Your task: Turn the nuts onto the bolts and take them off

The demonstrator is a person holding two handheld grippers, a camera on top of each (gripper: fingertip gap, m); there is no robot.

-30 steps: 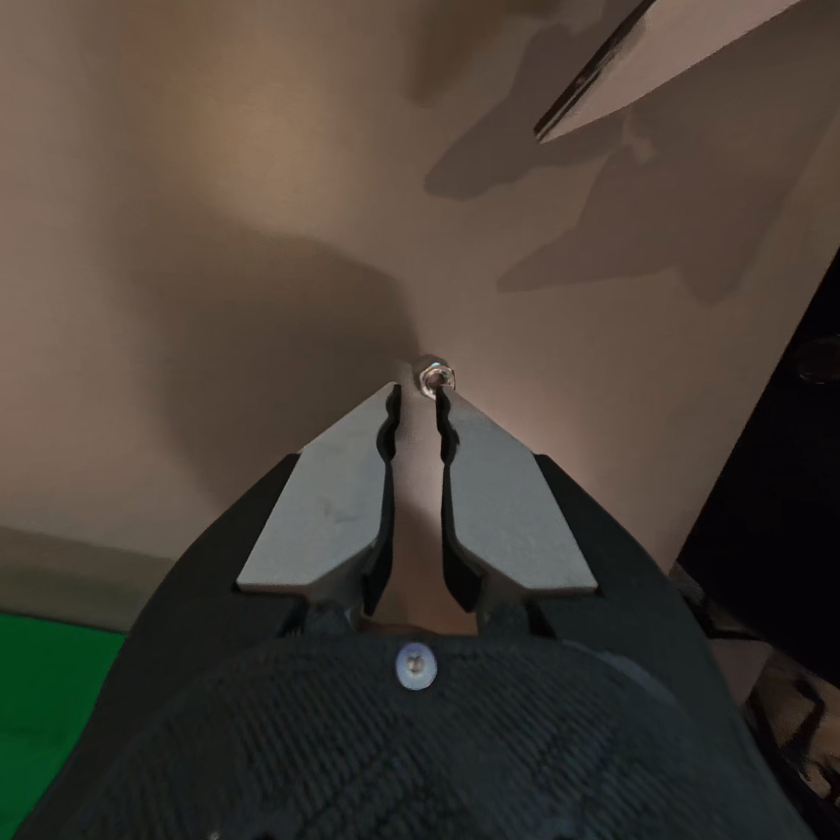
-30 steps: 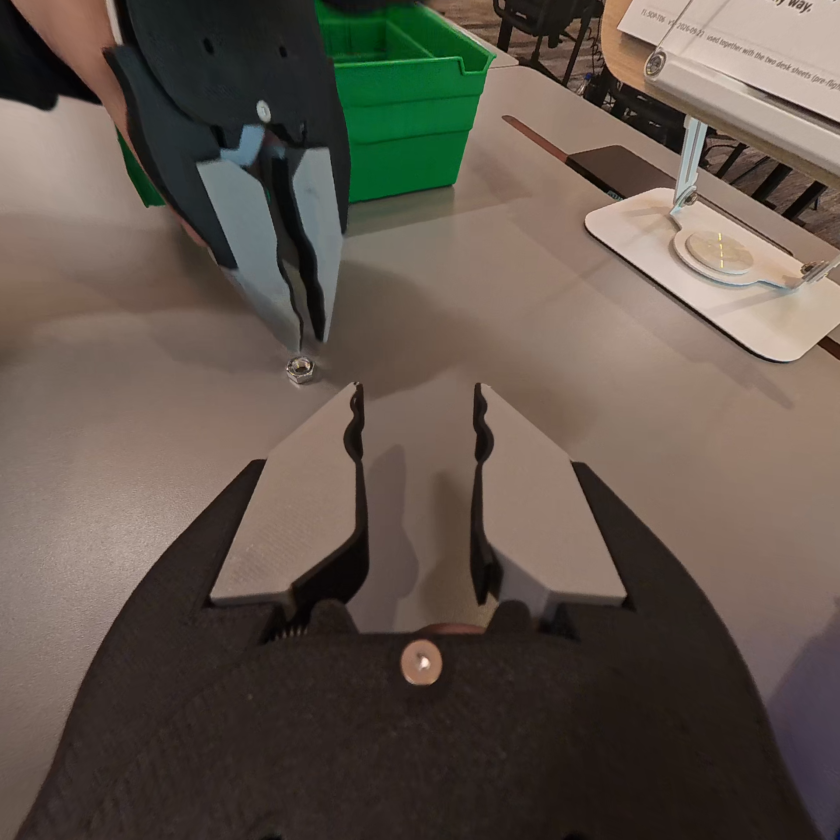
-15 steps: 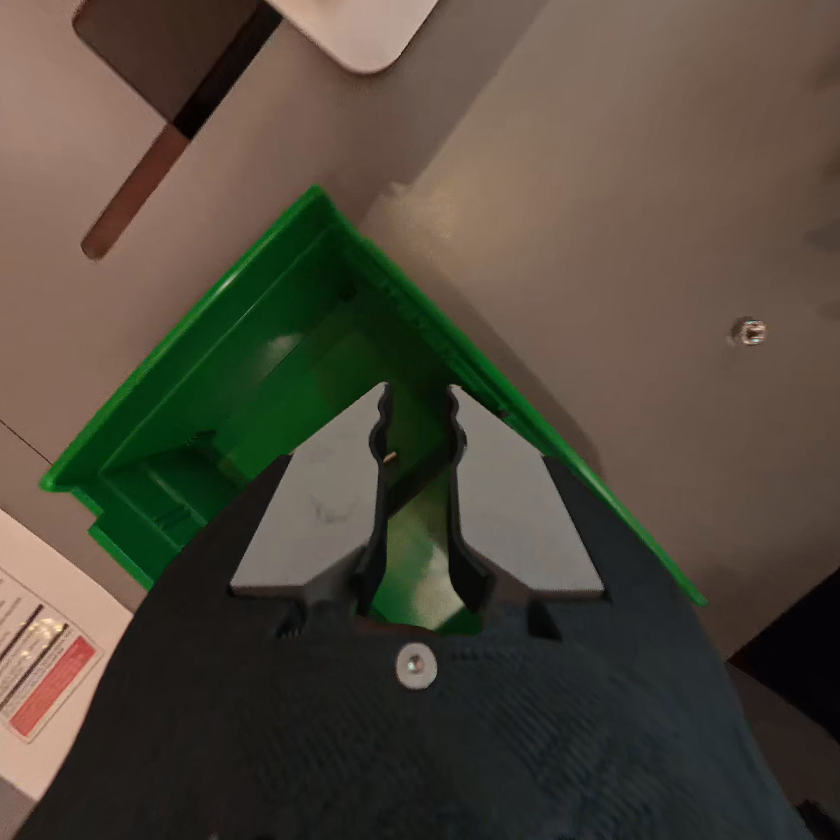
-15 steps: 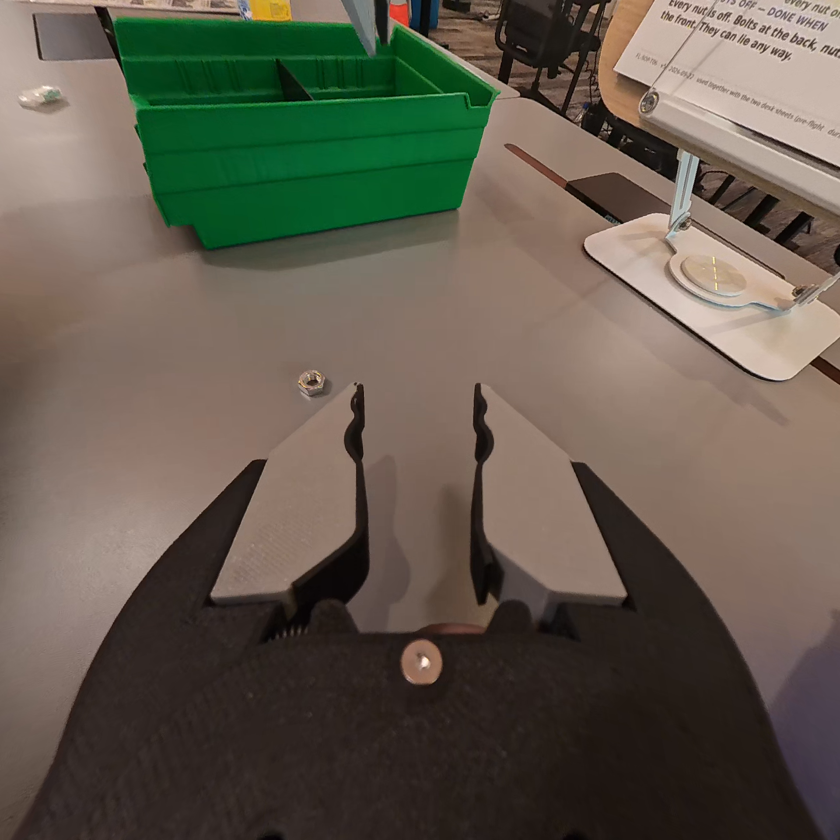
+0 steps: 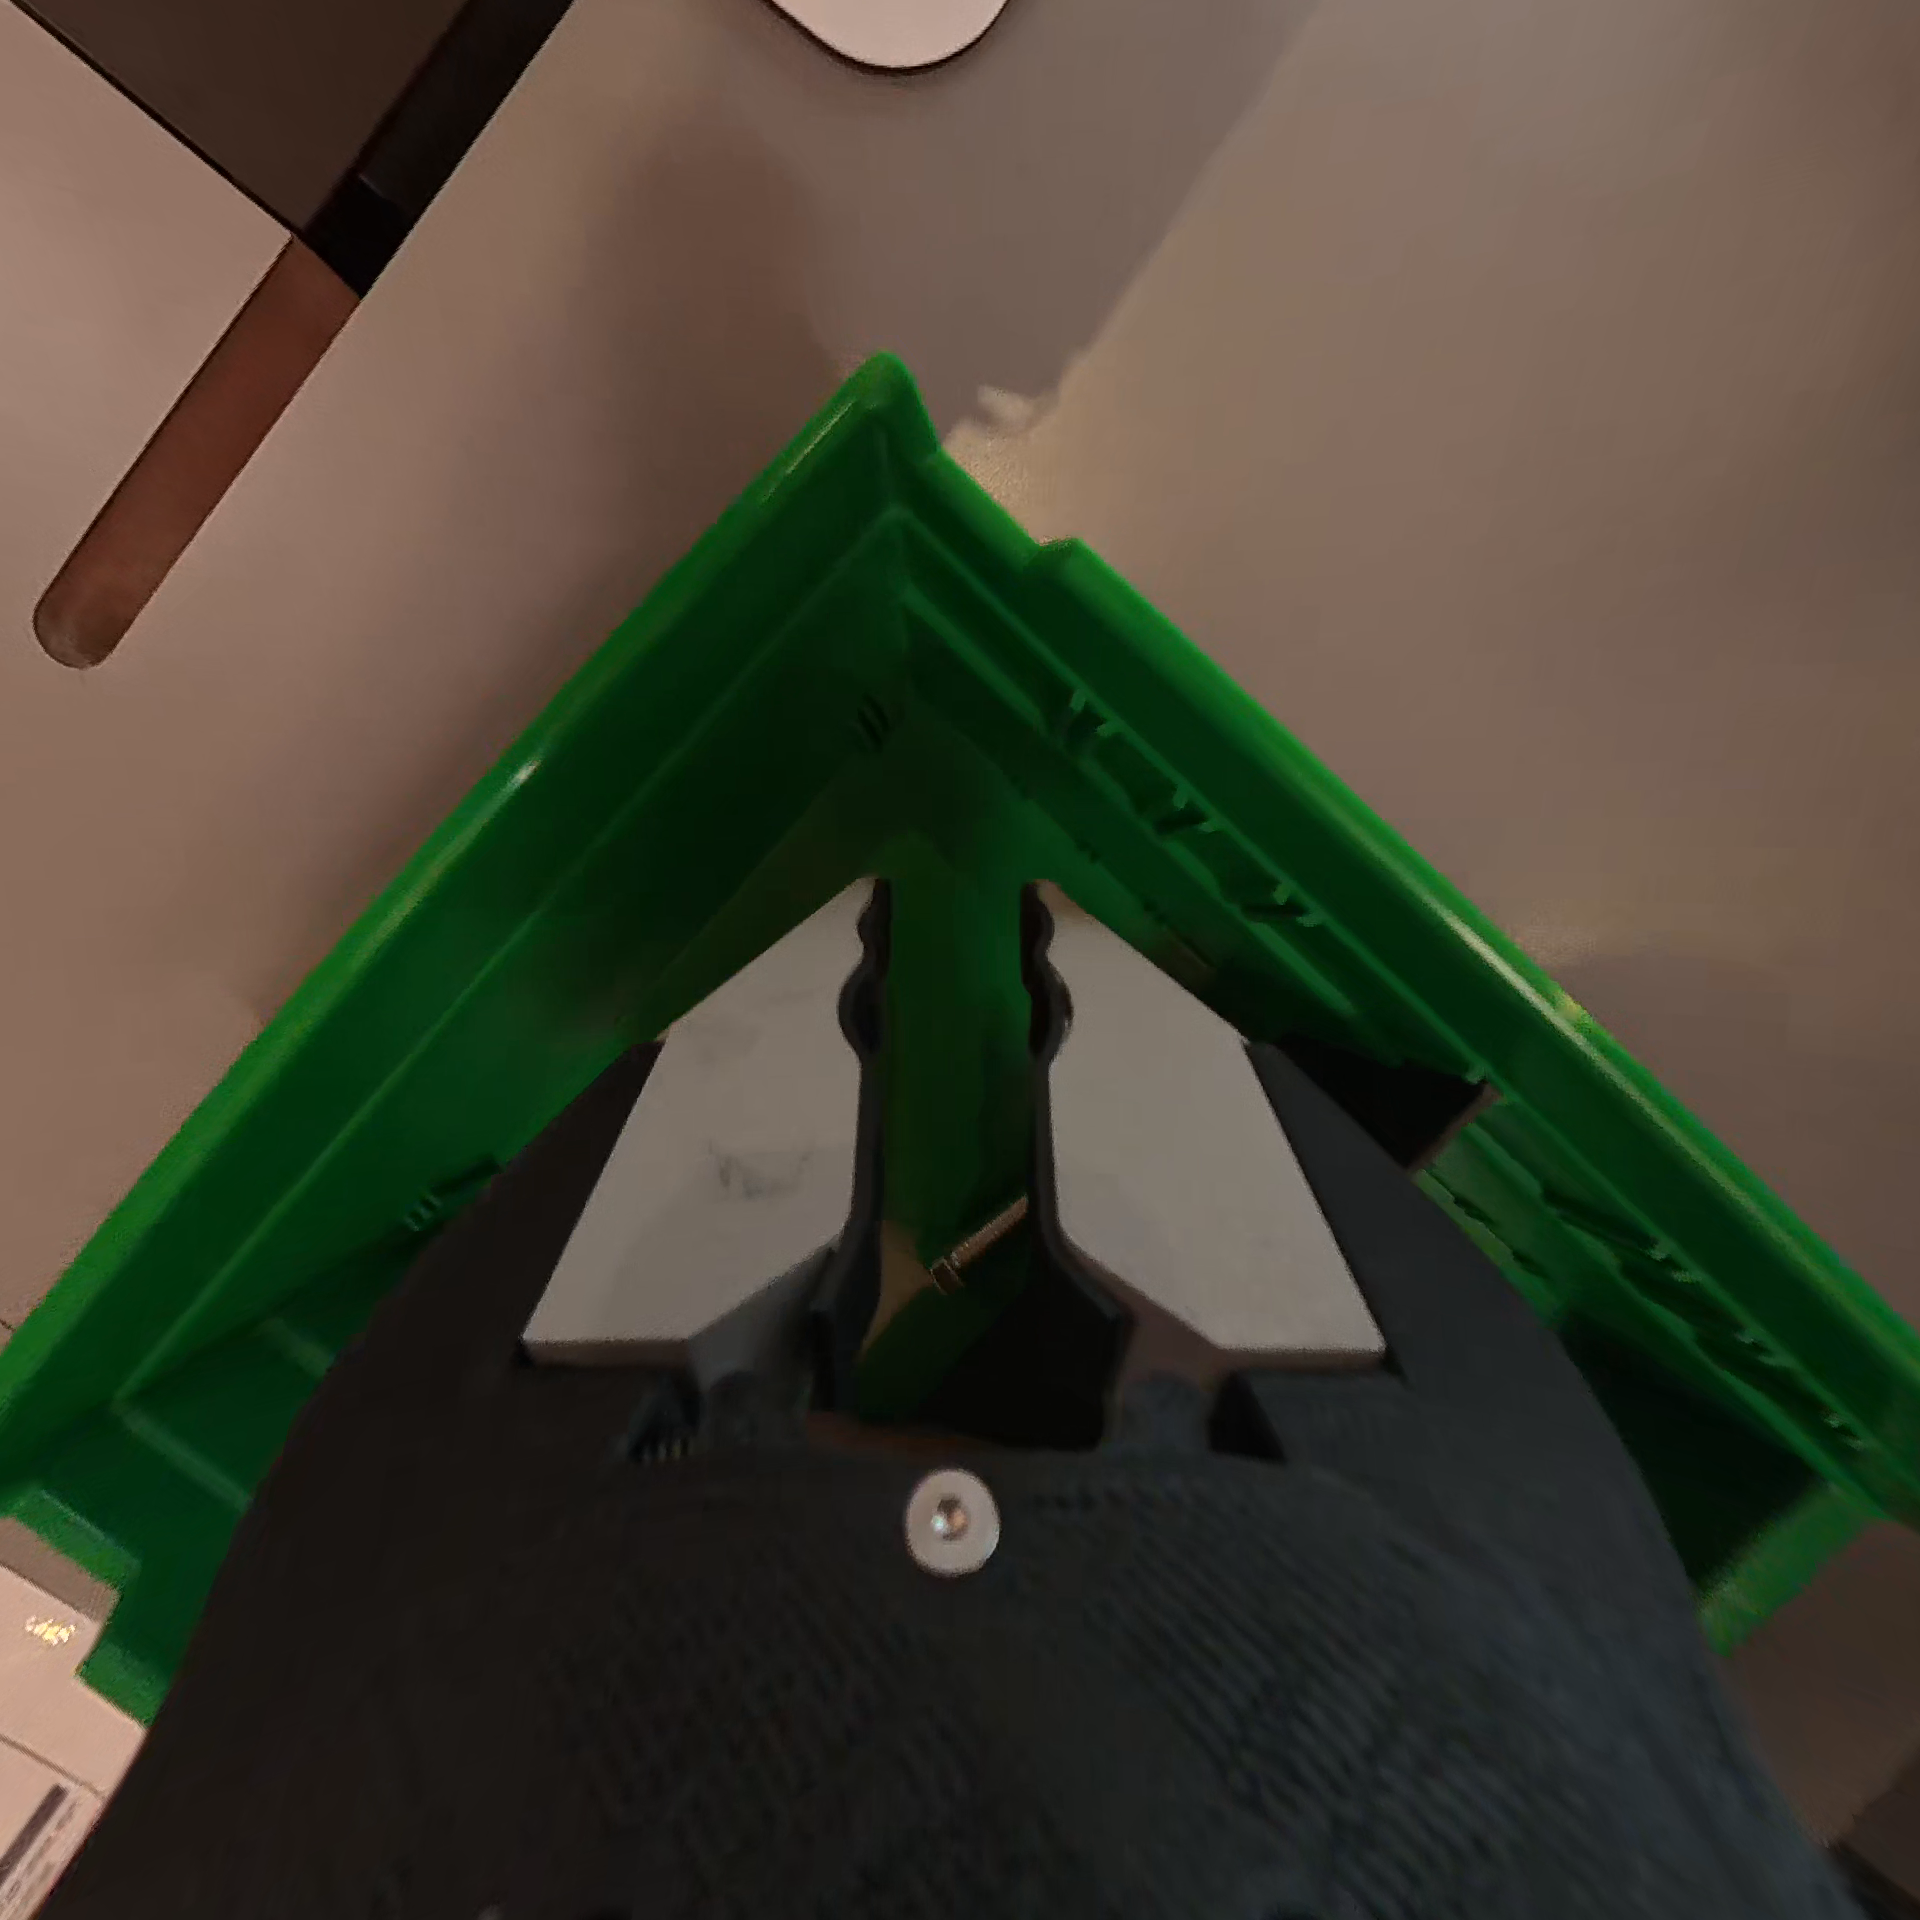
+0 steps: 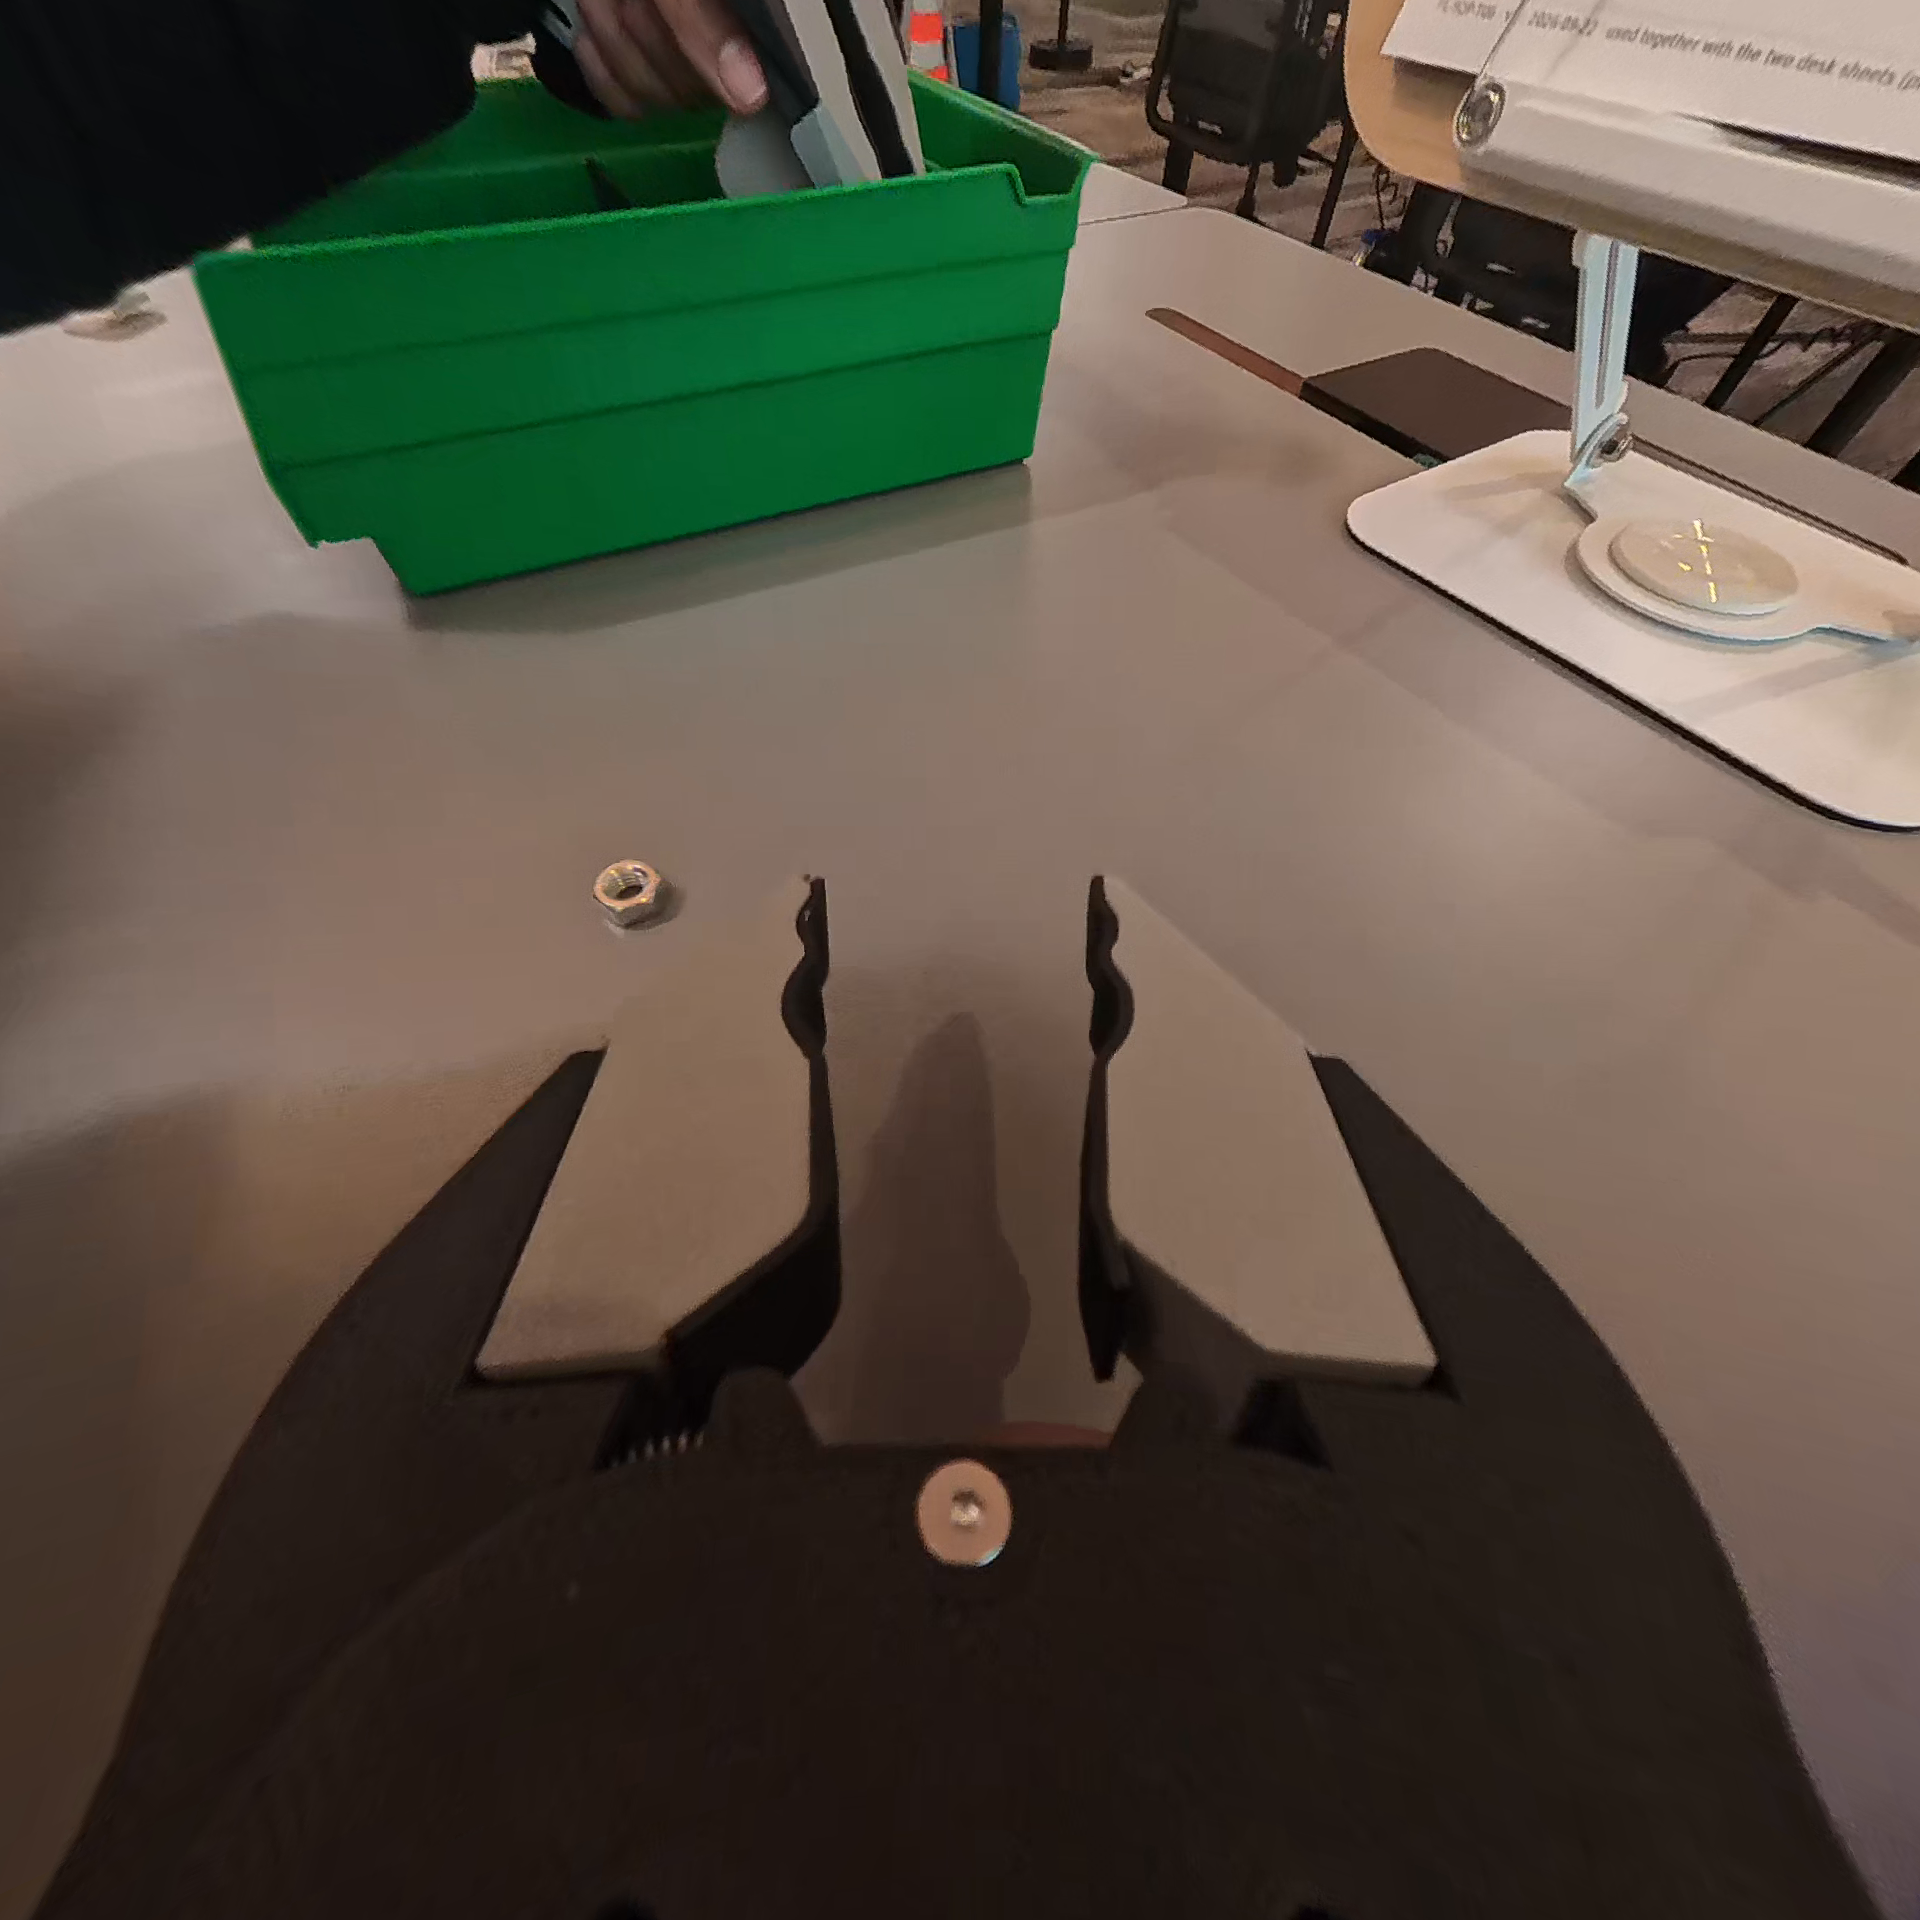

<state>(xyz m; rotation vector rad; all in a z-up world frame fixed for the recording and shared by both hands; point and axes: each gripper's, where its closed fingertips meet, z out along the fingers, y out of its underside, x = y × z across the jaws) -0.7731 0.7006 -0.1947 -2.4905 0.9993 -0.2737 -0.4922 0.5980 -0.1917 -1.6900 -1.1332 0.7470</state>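
A silver hex nut [image 6: 631, 891] lies flat on the grey table, just left of my right gripper [image 6: 954, 894], which is open and empty low over the table. My left gripper [image 5: 954, 902] is open and reaches down into a corner compartment of the green bin [image 5: 582, 831]. A small silver bolt [image 5: 977, 1255] lies on the bin floor, seen between the bases of the left fingers. In the right wrist view the left gripper [image 6: 821, 135] dips into the bin [image 6: 644, 343] at the back, held by a hand.
A white stand base [image 6: 1621, 613] with a sheet holder stands at the right of the table. A dark slot [image 6: 1382, 400] runs in the table behind it. Chairs and floor lie beyond the table's far edge. Some 30 cm of space lies between my two pairs of fingers. From my right tips it is roughly 9 cm to the silver hex nut [image 6: 631, 891]; from my left, 25 cm. The small silver bolt [image 5: 977, 1255] lies around 11 cm away from my left fingertips.
My left gripper left the nut on the table, swung over to the green bin and has dropped lower into its corner compartment. The right gripper has barely moved.
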